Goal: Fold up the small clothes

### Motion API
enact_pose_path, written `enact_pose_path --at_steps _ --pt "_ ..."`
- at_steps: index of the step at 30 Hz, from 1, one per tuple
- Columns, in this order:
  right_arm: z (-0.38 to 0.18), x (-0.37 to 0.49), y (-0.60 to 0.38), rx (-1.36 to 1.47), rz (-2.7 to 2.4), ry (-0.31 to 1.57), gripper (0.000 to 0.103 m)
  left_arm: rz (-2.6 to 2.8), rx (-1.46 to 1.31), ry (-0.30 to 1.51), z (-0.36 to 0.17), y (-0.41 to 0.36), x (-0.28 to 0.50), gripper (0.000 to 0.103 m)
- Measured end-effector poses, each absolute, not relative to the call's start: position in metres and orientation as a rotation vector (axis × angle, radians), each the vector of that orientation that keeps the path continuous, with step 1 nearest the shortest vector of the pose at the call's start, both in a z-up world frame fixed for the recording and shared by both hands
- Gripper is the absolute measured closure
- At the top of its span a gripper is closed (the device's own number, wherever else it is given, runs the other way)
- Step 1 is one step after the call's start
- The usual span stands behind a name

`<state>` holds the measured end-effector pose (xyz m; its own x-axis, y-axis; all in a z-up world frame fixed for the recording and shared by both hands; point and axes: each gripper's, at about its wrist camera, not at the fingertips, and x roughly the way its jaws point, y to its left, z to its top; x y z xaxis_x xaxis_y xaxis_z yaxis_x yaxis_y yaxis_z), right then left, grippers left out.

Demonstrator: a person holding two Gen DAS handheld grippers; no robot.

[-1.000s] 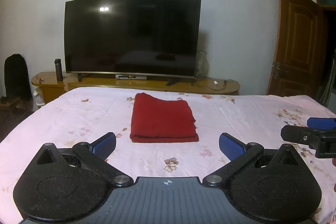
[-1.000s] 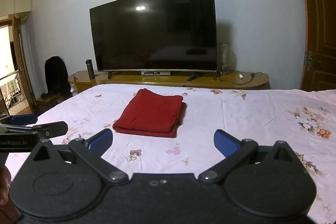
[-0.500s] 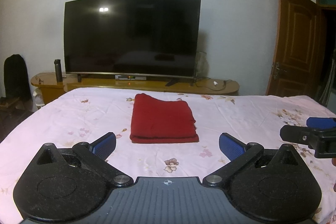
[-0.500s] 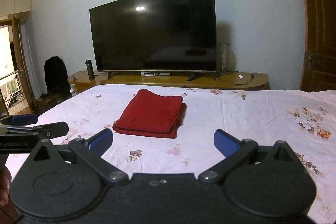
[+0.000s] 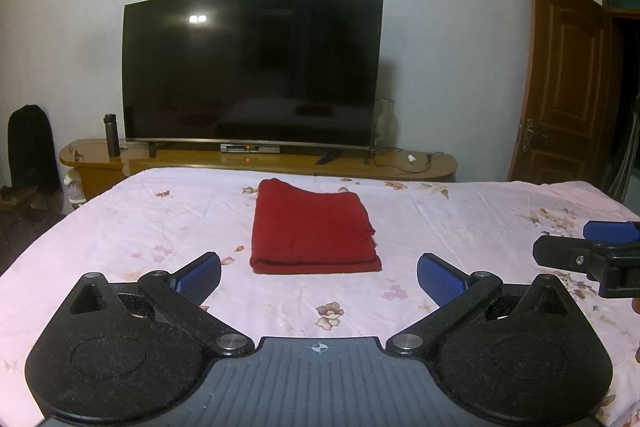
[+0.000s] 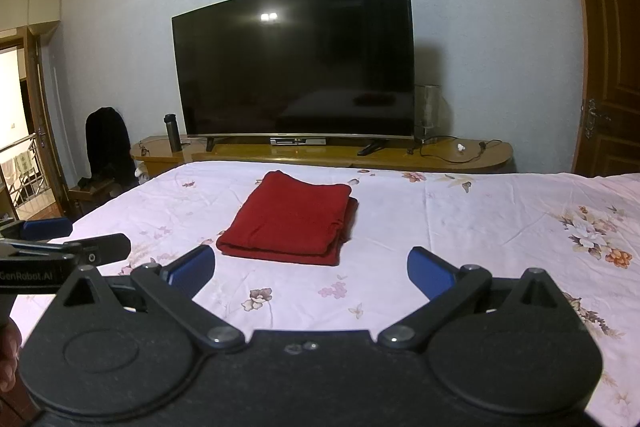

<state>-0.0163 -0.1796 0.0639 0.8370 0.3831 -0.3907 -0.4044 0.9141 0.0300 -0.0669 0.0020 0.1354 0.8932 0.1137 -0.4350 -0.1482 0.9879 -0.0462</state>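
A red garment point(image 5: 312, 229) lies folded into a neat rectangle on the pink floral bed sheet point(image 5: 168, 227); it also shows in the right wrist view point(image 6: 290, 221). My left gripper point(image 5: 319, 279) is open and empty, held above the sheet just short of the garment's near edge. My right gripper point(image 6: 311, 271) is open and empty, a little to the right of the garment and short of it. Each gripper shows at the edge of the other's view: the right one point(image 5: 592, 247) and the left one point(image 6: 60, 247).
A large dark TV point(image 5: 252, 67) stands on a low wooden cabinet point(image 5: 280, 163) beyond the bed's far edge. A dark flask point(image 5: 111, 135) stands on the cabinet's left end. A brown door point(image 5: 560, 83) is at the right. A black bag point(image 5: 30, 147) sits at the left.
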Motion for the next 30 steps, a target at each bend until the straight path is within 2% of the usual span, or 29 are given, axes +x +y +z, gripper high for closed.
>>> enact_pose_path --at_steps 30 --pt "0.0648 -0.0136 -0.1797 -0.058 0.424 0.407 0.001 0.14 -0.072 0.44 0.1346 0.0091 -0.0651 0.0"
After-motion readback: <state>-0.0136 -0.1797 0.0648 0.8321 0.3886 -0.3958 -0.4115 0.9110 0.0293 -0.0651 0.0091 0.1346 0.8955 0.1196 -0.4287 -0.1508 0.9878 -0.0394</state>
